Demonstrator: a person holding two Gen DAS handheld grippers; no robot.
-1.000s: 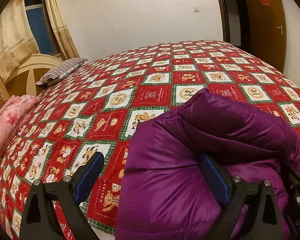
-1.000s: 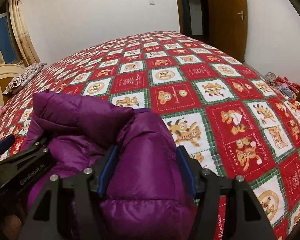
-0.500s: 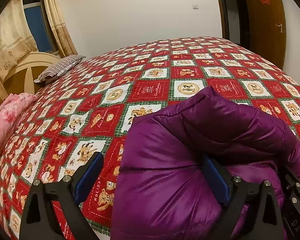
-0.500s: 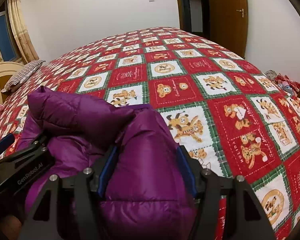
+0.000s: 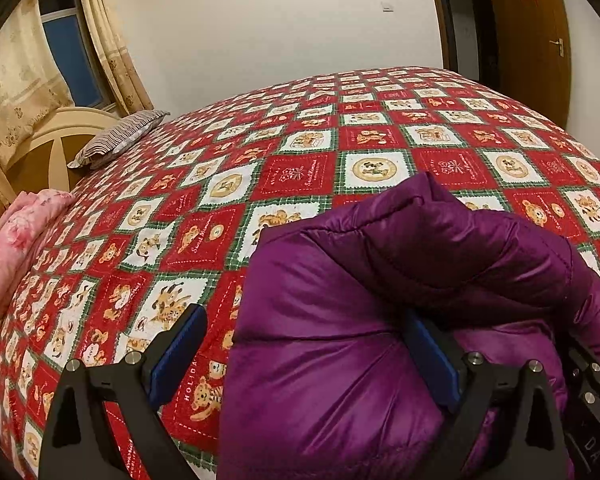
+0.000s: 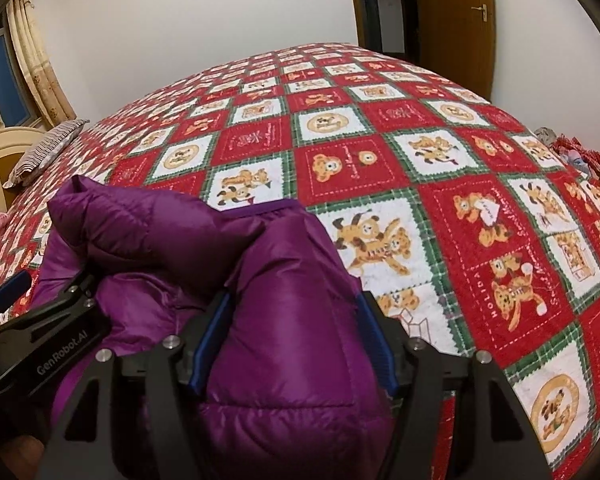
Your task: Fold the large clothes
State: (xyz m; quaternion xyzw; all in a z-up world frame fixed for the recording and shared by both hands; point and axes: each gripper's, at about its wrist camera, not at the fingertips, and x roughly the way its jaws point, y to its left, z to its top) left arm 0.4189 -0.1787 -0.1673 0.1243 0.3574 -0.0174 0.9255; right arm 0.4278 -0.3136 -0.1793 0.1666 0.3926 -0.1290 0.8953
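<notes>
A puffy purple jacket [image 5: 380, 280] lies bunched at the near edge of the bed, with a fold raised across its top. My left gripper [image 5: 304, 332] is open wide around the jacket's left part. Its right pad [image 5: 428, 356] sinks into the fabric, while its left pad [image 5: 180, 344] hangs free over the quilt. My right gripper [image 6: 294, 312] is shut on a thick fold of the jacket [image 6: 160, 232], and both blue pads press its sides. The left gripper's body [image 6: 40, 328] shows at the lower left of the right wrist view.
The bed is covered by a red, white and green teddy-bear quilt [image 5: 300, 168]. A striped pillow [image 5: 120, 136] and a pink bundle [image 5: 16, 240] lie at the left by the headboard. A wooden door [image 6: 452, 20] stands beyond the far right corner.
</notes>
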